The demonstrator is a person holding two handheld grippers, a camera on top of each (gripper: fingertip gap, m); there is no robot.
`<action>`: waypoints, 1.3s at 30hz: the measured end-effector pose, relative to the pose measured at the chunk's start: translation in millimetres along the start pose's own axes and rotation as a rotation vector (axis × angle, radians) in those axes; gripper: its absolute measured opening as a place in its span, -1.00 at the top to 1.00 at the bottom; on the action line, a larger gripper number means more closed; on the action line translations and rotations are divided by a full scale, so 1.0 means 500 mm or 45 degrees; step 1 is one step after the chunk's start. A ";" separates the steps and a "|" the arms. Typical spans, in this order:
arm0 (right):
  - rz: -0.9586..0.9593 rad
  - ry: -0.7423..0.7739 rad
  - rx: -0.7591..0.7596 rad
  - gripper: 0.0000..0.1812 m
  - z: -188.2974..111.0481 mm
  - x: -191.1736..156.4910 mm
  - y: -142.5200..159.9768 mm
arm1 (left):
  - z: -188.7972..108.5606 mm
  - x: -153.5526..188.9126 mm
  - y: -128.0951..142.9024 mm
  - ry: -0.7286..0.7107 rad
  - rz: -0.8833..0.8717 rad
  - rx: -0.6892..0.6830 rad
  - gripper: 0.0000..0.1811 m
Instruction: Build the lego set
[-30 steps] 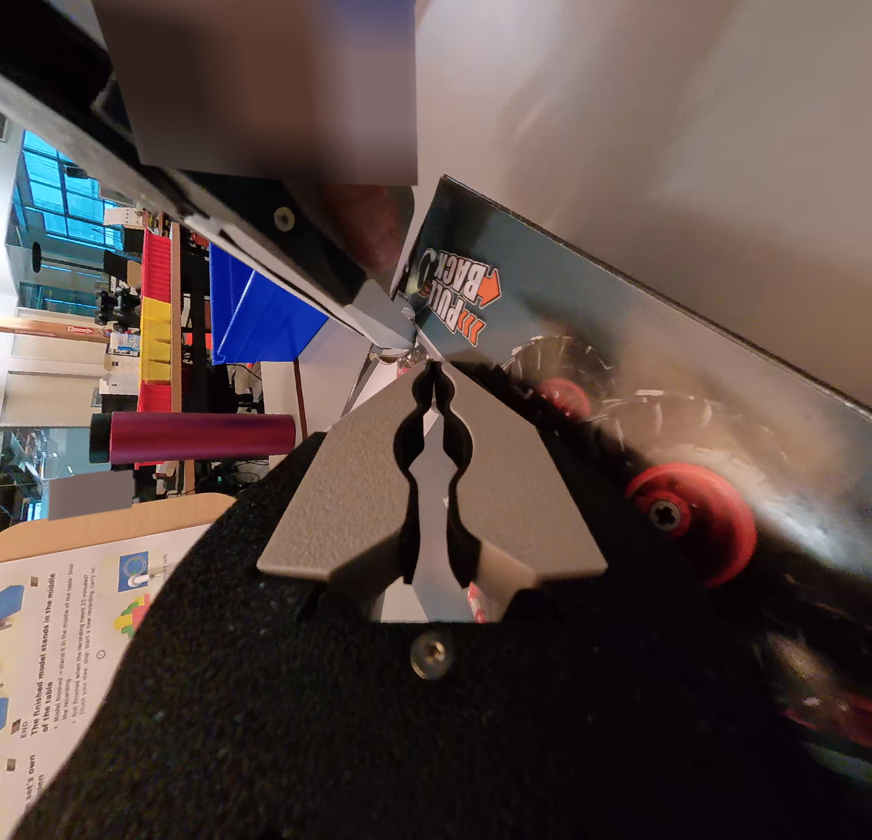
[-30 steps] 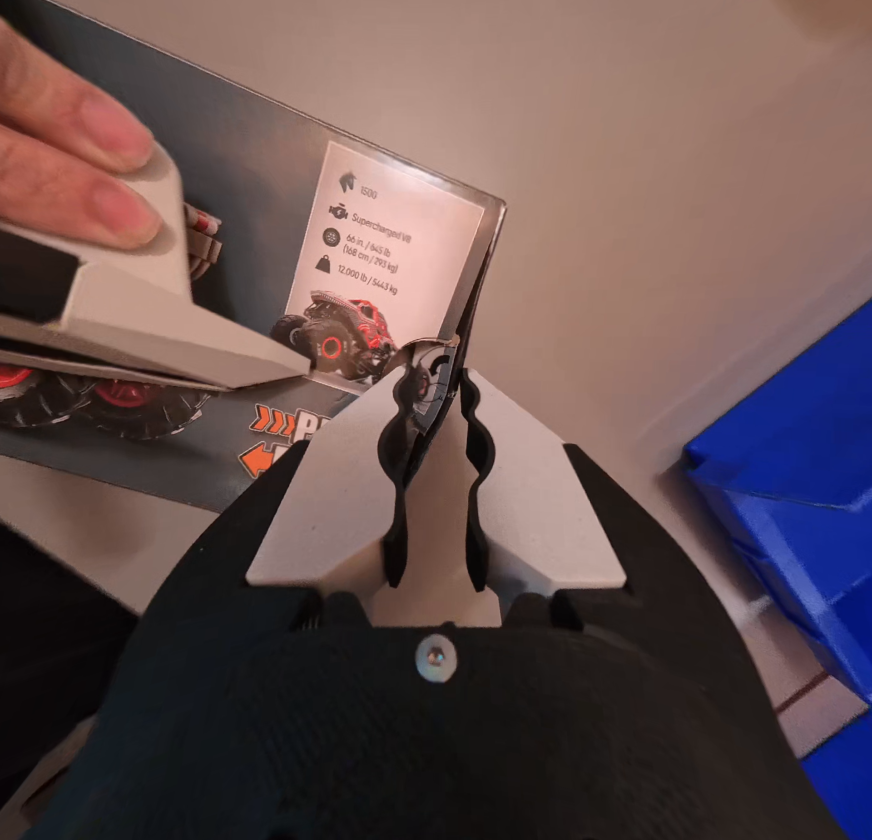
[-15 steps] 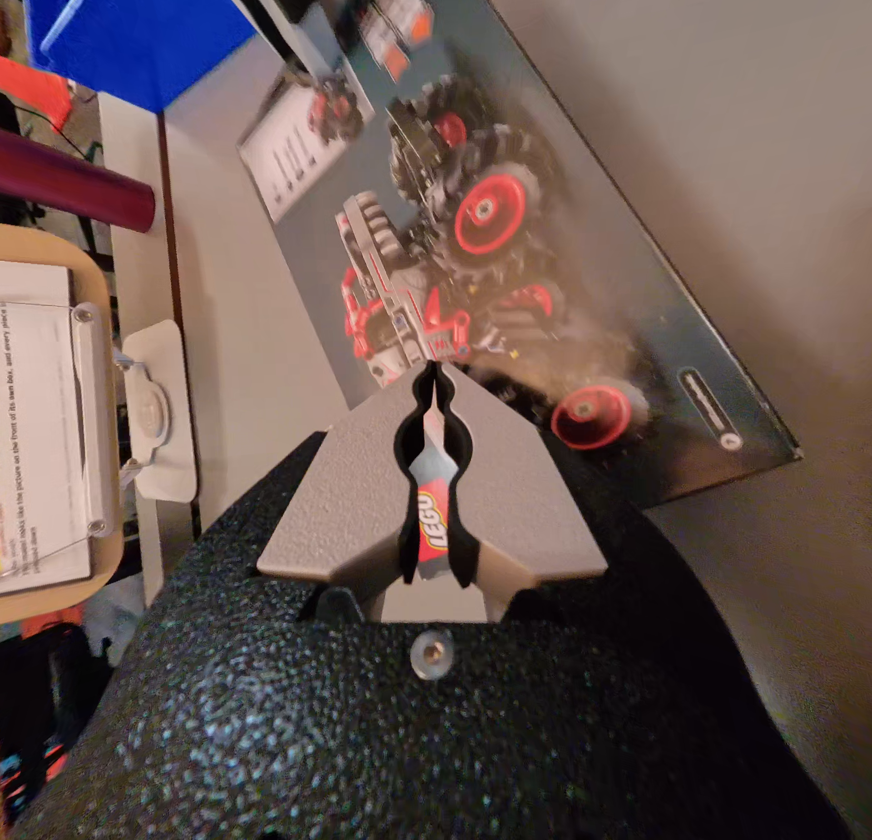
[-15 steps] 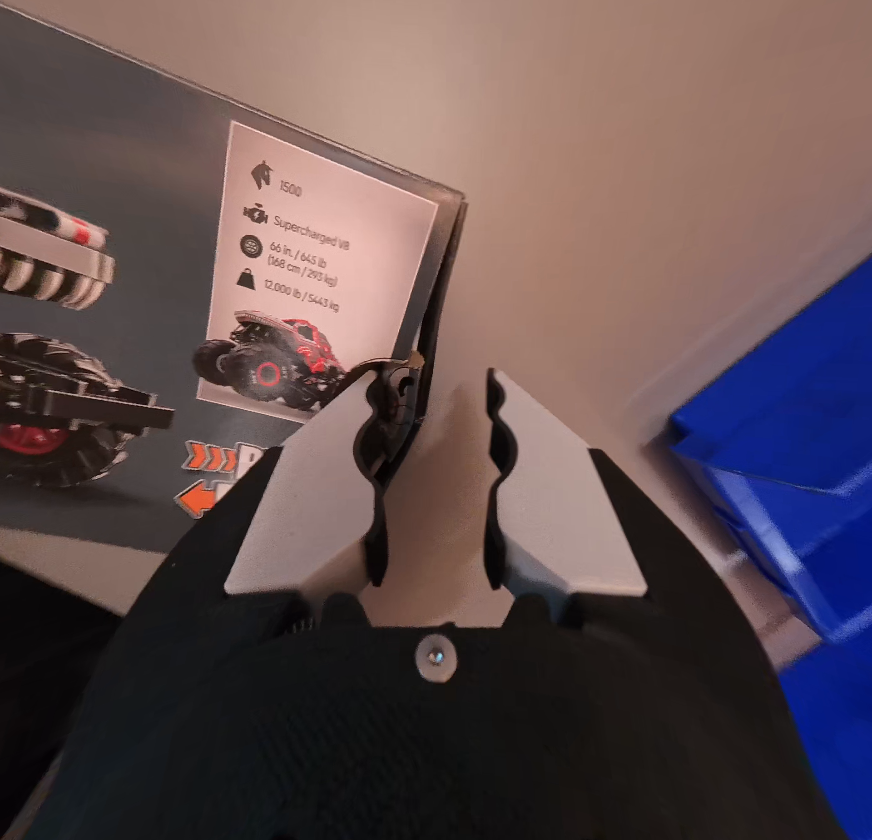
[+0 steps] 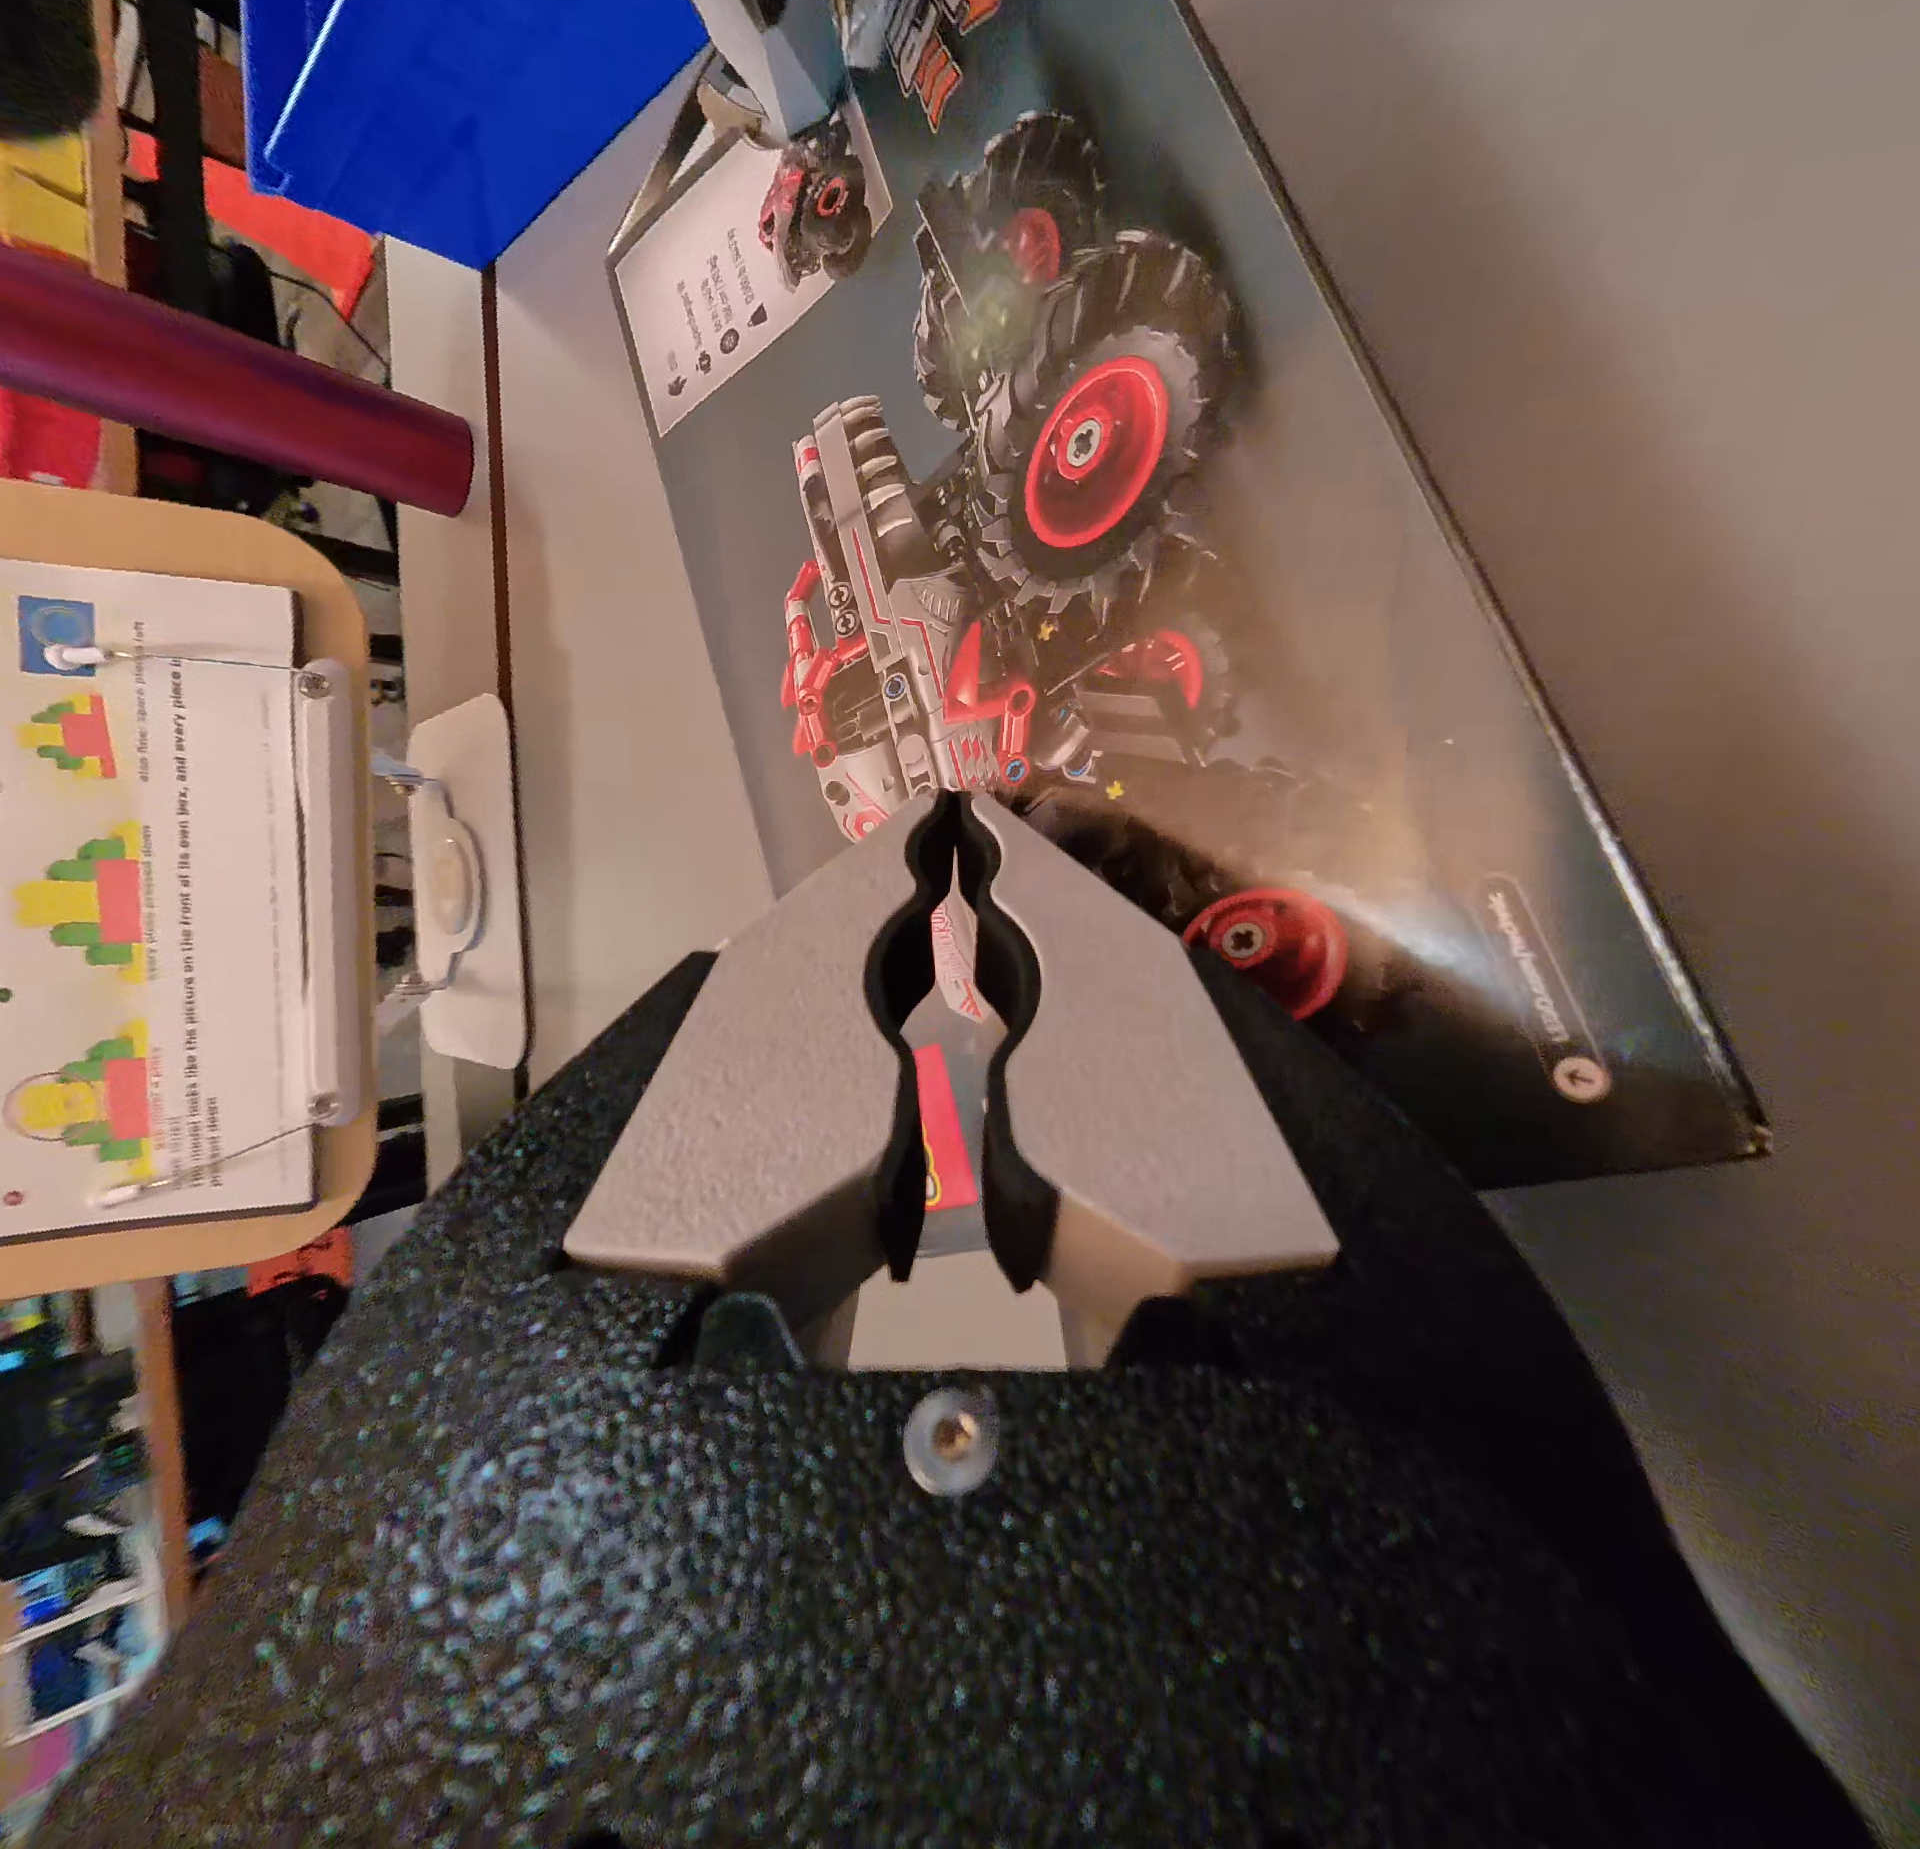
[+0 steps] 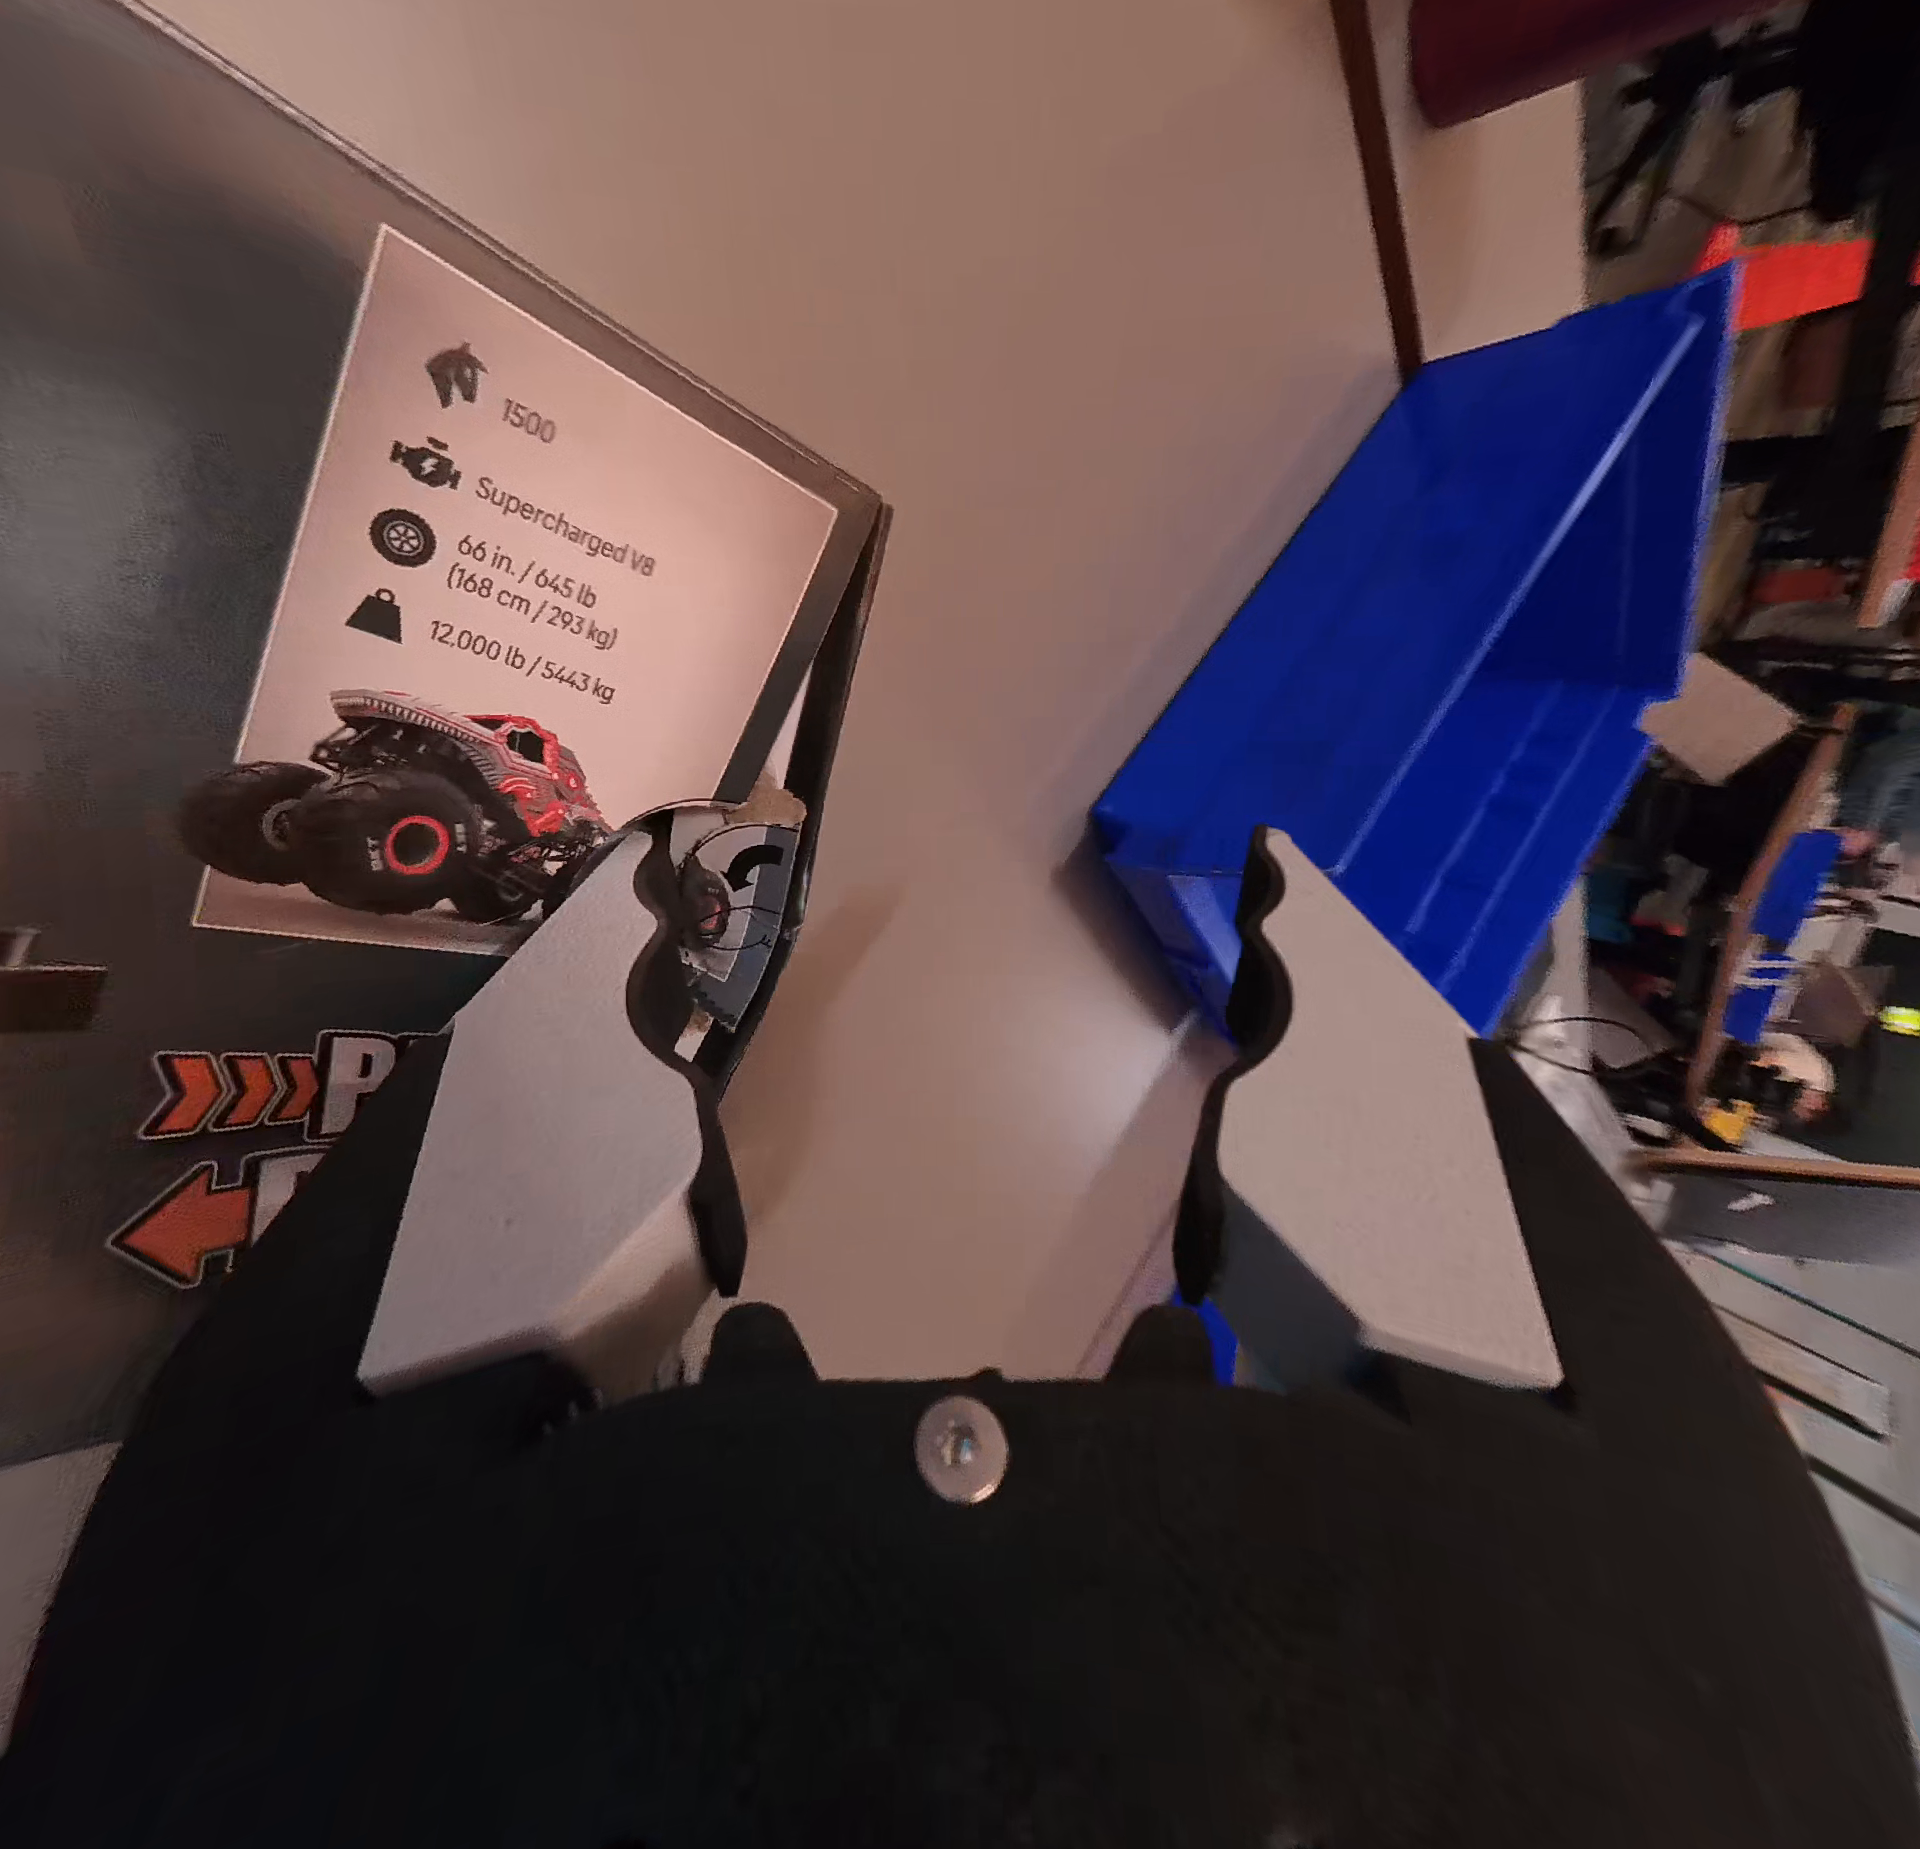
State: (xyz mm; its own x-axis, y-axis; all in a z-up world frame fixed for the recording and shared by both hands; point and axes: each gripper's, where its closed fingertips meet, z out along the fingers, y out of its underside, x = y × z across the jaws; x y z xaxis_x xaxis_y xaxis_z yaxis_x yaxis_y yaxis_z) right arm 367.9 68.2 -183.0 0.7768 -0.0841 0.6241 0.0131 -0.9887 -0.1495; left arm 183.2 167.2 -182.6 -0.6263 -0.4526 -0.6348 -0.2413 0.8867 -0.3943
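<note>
The lego box [image 5: 1299, 656], dark with a red-wheeled monster truck printed on it, lies flat on the pale table [image 6: 987, 345]. My left gripper [image 5: 951, 812] is shut with its tips together. It hovers over the box's near corner, and the box print shows through the gap between the fingers. My right gripper [image 6: 956, 843] is wide open and empty at the box's end corner [image 6: 156, 552]. A torn, curled tab [image 6: 727, 906] of the box end sits right beside its left finger. The end flap there stands slightly ajar.
A blue plastic bin [image 6: 1455, 656] stands on the table right of the box end and also shows in the left wrist view [image 5: 468, 85]. A clipboard with an instruction sheet [image 5: 156, 864] and a maroon cylinder [image 5: 208, 386] lie beyond the table edge [image 5: 499, 552]. Cluttered shelves stand behind.
My right gripper has opened from nearly shut on the torn tab to wide open, letting it go. My left gripper, still shut, has drawn back from the box edge and now looks over its face.
</note>
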 end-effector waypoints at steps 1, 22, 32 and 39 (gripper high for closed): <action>-0.024 0.039 0.001 -0.15 -0.003 0.000 -0.002 | 0.000 0.001 0.000 -0.013 0.012 -0.011 1.00; -0.067 -0.260 -0.048 0.67 -0.008 -0.067 0.042 | 0.011 0.001 -0.017 0.011 0.113 -0.077 1.00; 0.137 -0.584 0.010 0.82 0.020 -0.056 0.044 | 0.024 -0.005 -0.033 -0.010 0.139 -0.037 1.00; 0.362 -0.940 0.136 0.93 0.025 -0.060 0.041 | 0.023 -0.005 -0.033 -0.036 0.152 -0.039 1.00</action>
State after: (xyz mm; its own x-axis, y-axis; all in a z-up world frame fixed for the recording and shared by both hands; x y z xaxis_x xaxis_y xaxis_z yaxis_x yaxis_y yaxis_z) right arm 352.7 52.1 -214.4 0.9752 -0.1904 -0.1127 -0.2172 -0.9213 -0.3225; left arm 197.5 152.7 -182.3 -0.6307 -0.3455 -0.6948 -0.1891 0.9369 -0.2942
